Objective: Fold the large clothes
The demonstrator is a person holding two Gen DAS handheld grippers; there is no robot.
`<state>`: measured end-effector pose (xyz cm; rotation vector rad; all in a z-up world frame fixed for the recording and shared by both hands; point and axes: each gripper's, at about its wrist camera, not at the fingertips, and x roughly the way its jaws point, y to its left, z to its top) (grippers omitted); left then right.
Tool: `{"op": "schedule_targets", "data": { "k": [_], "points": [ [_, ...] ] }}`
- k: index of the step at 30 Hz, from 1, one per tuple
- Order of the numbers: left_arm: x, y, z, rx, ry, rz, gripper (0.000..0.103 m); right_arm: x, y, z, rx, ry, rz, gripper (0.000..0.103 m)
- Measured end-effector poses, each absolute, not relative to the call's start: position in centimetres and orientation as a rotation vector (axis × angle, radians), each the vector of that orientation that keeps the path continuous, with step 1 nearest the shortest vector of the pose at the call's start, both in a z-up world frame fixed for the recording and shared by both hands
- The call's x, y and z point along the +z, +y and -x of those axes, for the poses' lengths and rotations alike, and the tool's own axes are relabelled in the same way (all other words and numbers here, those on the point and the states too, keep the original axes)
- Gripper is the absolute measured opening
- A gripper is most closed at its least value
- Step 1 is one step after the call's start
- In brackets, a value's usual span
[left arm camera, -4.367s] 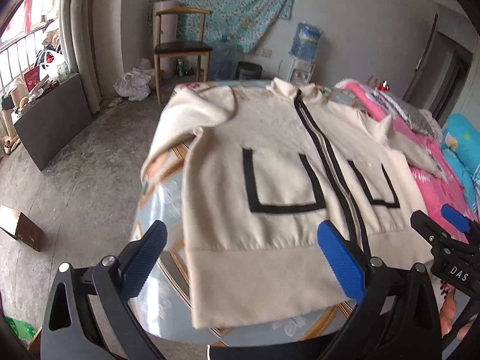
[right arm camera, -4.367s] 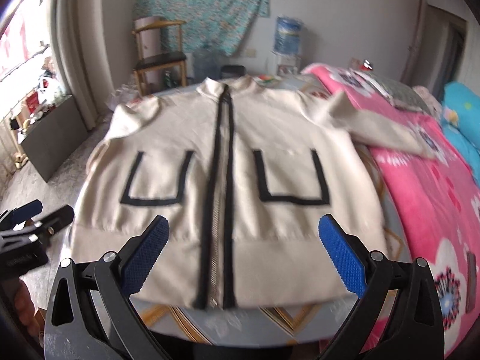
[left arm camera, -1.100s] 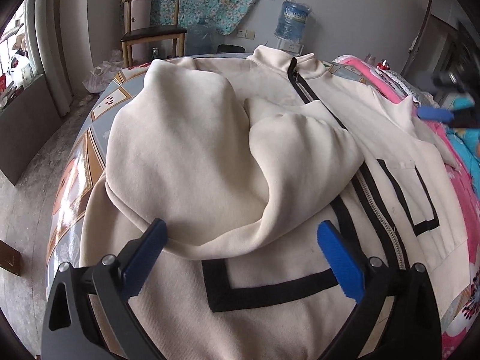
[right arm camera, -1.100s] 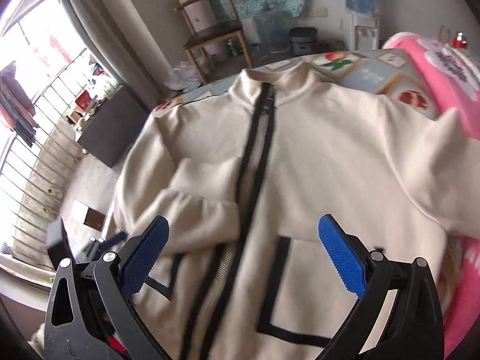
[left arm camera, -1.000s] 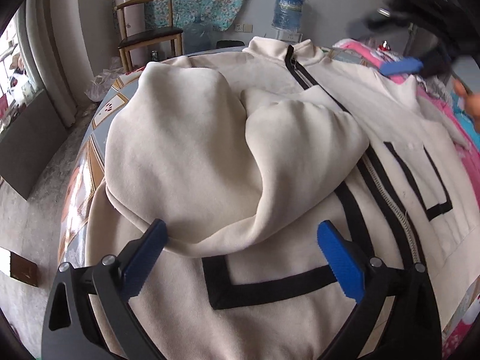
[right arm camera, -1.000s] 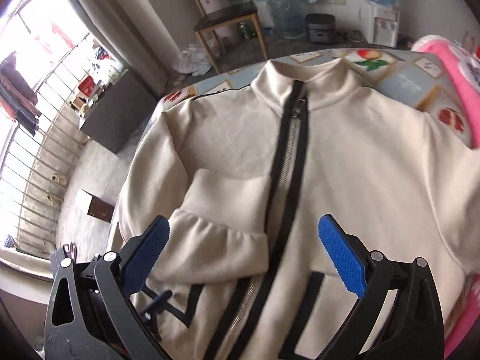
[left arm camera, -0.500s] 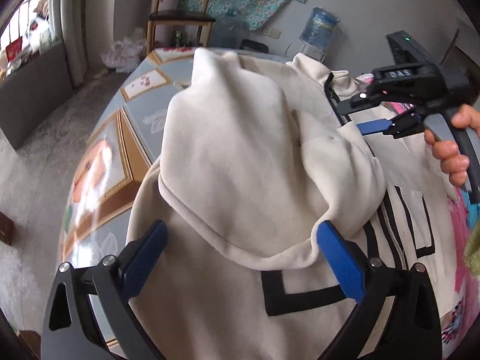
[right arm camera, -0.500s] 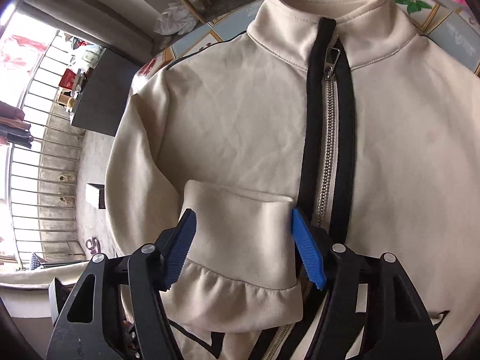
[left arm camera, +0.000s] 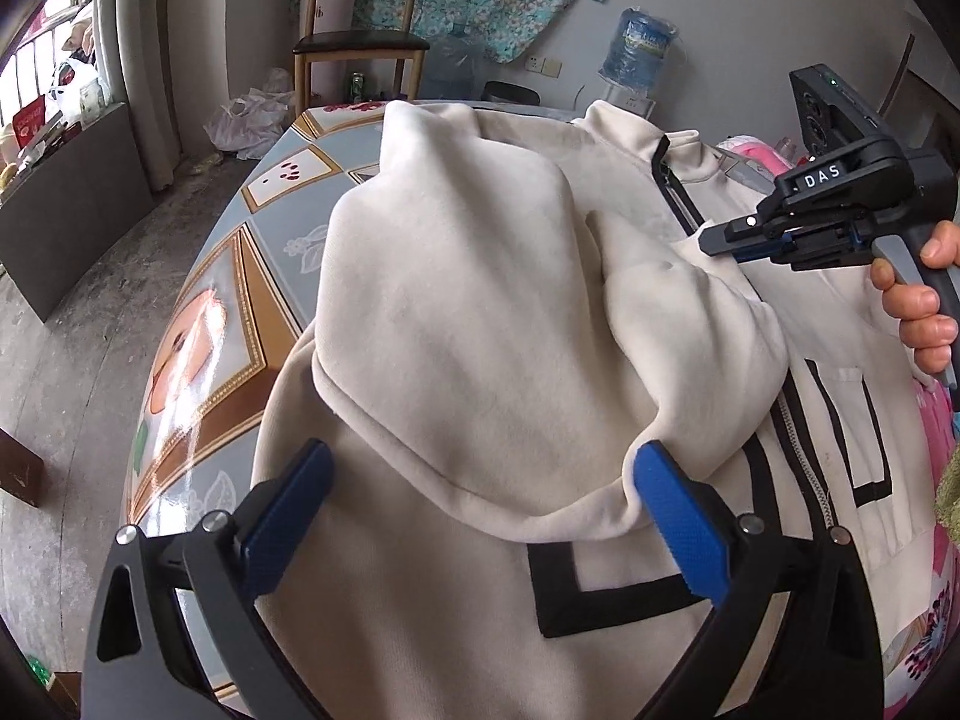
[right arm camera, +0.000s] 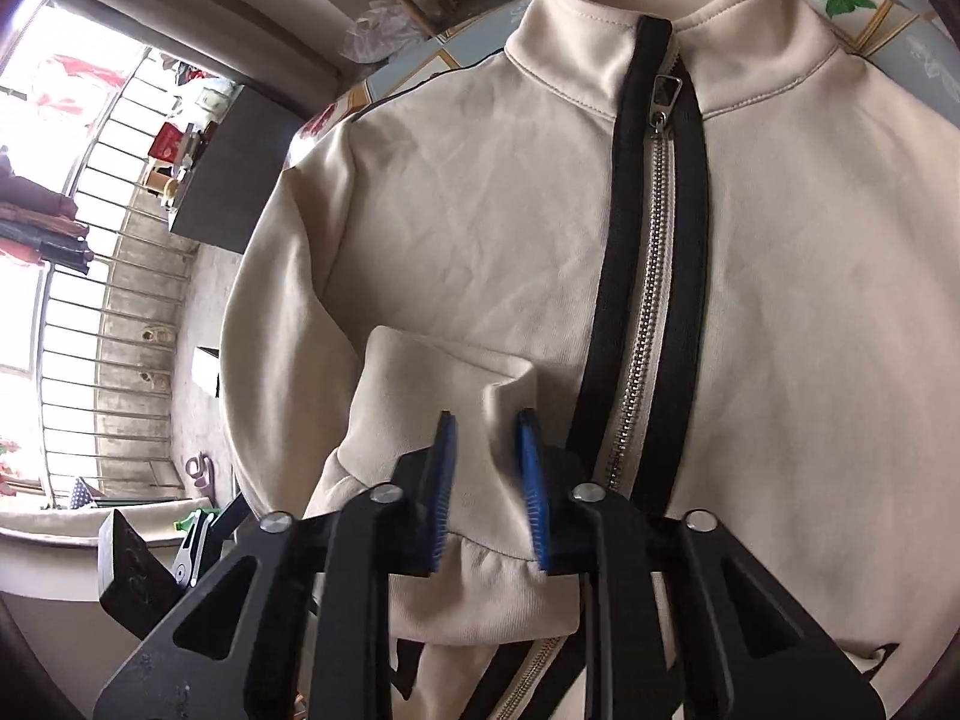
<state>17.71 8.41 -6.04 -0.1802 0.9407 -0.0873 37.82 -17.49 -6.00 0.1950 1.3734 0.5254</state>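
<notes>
Right claw (right arm camera: 486, 468) now pinching one sleeve (right arm camera: 444, 384)

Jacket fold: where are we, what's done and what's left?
Early. Done: one sleeve lies folded over the jacket front. In hand: the right gripper is closing on that sleeve's cuff, fabric pinched between the pads; the left gripper is open, holding nothing. Left: the other sleeve, not visibly folded, and folding the body; the hem lies flat.
</notes>
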Motion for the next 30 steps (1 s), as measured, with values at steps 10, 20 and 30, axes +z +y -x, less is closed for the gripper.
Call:
{"op": "schedule_targets", "data": {
  "k": [10, 20, 30],
  "points": [
    [-2.9, 10.0, -17.6, -0.063, 0.897, 0.248, 0.098, 2.7, -23.4, -27.7, 0.942, 1.060, -0.212, 0.008],
    [-5.6, 11.4, -19.1, -0.006, 0.959, 0.386, 0.098, -3.9, -28.7, -14.8, 0.766, 1.088, -0.054, 0.060],
    [-6.5, 8.4, -18.7, 0.029, 0.961, 0.120, 0.098, -4.6, -31.0, -12.4, 0.565, 1.092, -0.761, 0.082]
  ]
}}
